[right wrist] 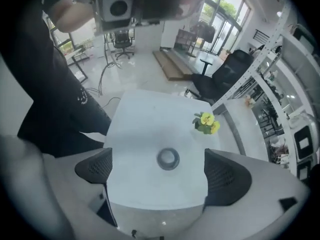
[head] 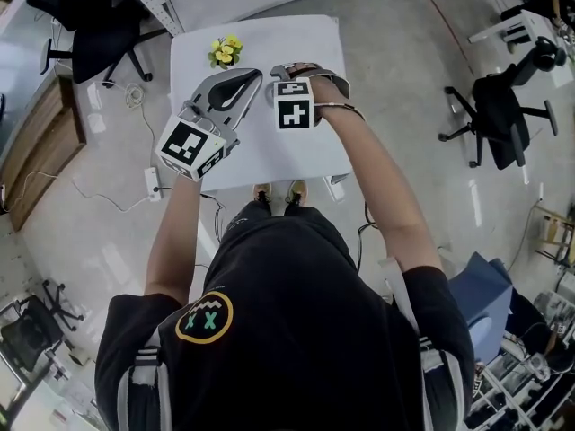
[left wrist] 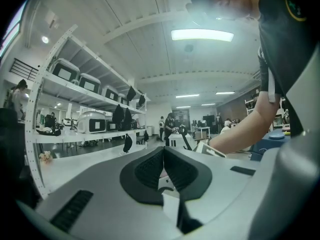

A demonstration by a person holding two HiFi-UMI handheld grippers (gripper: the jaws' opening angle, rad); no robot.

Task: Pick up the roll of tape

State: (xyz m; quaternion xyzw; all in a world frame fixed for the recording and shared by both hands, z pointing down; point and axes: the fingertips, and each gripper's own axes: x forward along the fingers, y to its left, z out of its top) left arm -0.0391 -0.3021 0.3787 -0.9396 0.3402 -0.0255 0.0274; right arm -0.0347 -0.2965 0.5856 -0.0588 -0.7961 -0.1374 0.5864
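The roll of tape point(right wrist: 168, 159) is a grey ring lying flat on the white table point(right wrist: 145, 119), seen in the right gripper view. My right gripper point(right wrist: 161, 171) hovers above it, open, and the roll lies apart from both pads in the gap between them. In the head view the right gripper point(head: 310, 72) is over the table's middle and hides the roll. My left gripper point(head: 244, 81) is held beside it over the table point(head: 260, 155). The left gripper point(left wrist: 163, 166) is shut with nothing in it and points out at the room.
A small bunch of yellow flowers point(head: 225, 52) point(right wrist: 206, 123) stands near the table's far left edge. Black office chairs point(head: 103, 39) point(head: 503, 119) stand on the floor around the table. A power strip and cables point(head: 151, 182) lie left of it. Shelving point(left wrist: 80, 91) lines one side of the room.
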